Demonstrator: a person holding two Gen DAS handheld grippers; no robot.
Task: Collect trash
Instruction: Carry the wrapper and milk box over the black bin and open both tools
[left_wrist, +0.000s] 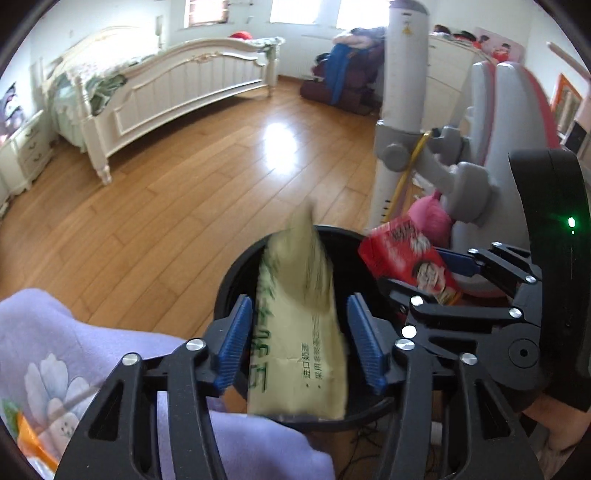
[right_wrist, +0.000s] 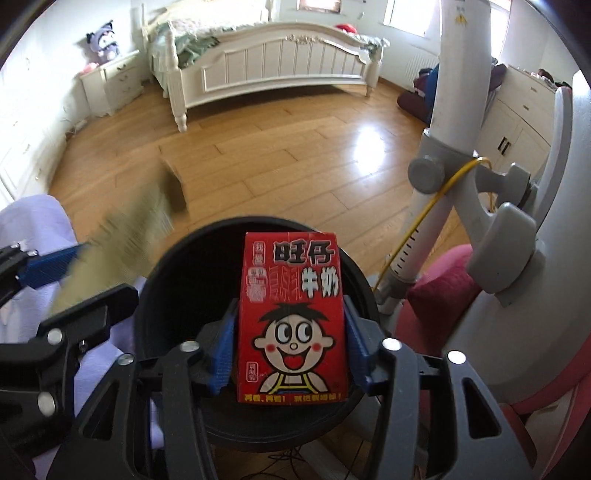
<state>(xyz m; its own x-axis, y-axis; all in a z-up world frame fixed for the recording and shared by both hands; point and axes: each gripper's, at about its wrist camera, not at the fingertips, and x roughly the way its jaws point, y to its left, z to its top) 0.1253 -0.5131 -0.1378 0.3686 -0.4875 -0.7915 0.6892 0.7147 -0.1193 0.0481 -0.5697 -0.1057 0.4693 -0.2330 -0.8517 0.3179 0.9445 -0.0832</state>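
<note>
Gripping red carton, right tool; left tool apart.

A wooden floor is seen across the room. A black bin is stood on it in the foreground. A white bed and a nightstand are set on it farther back. Dark bags, blurred, appear to be piled on it by the wall.

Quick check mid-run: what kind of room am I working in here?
Most likely a home bedroom: a white panelled wooden bed with rumpled bedding, a white bedside cabinet carrying a purple plush toy, and honey-coloured wood plank flooring.
</note>
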